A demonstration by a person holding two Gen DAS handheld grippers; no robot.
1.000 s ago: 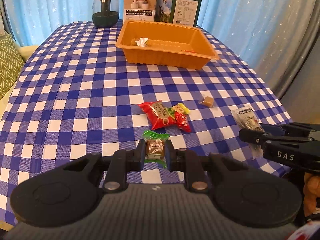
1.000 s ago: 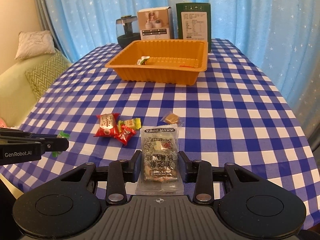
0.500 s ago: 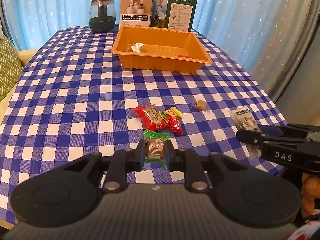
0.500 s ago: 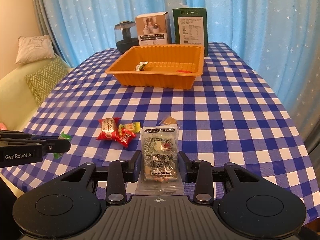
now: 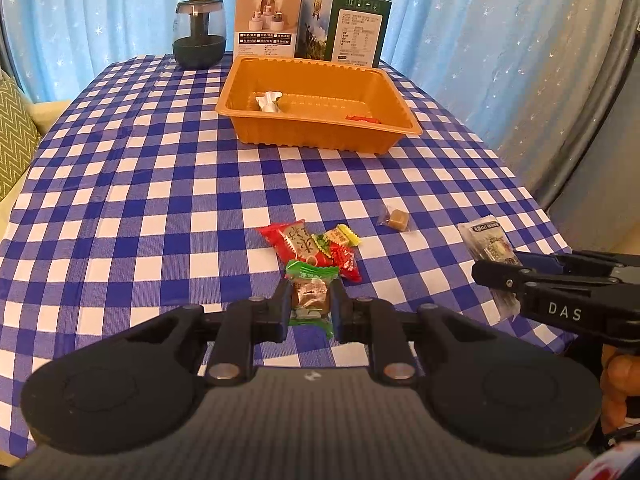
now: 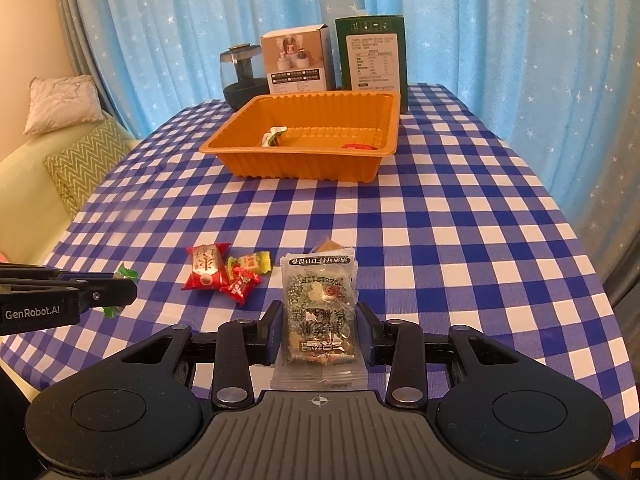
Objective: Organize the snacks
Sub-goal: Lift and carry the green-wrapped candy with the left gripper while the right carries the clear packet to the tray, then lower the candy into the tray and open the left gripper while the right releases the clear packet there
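Observation:
My left gripper (image 5: pixel 310 302) is shut on a small green-wrapped candy (image 5: pixel 311 294), held above the near part of the checked tablecloth. My right gripper (image 6: pixel 320 328) is shut on a clear flat snack packet (image 6: pixel 319 316) with dark print. An orange tray (image 5: pixel 320 136) stands at the far side with a white-wrapped sweet (image 5: pixel 269 101) and a red one (image 5: pixel 362 119) inside. A red packet (image 5: pixel 294 242), a yellow candy (image 5: pixel 341 236), a small red candy (image 5: pixel 345 262) and a brown caramel (image 5: pixel 398 218) lie on the cloth between grippers and tray.
Behind the tray stand a dark glass jar (image 5: pixel 199 34), a white box (image 5: pixel 267 22) and a green box (image 5: pixel 352 32), with blue curtains beyond. A sofa with a zigzag cushion (image 6: pixel 82 160) is at the left. The table edge runs close in front and at the right.
Both grippers have lifted a little with their snacks still held; the tray and table appear slightly farther and lower in both views. The loose candies have not moved.

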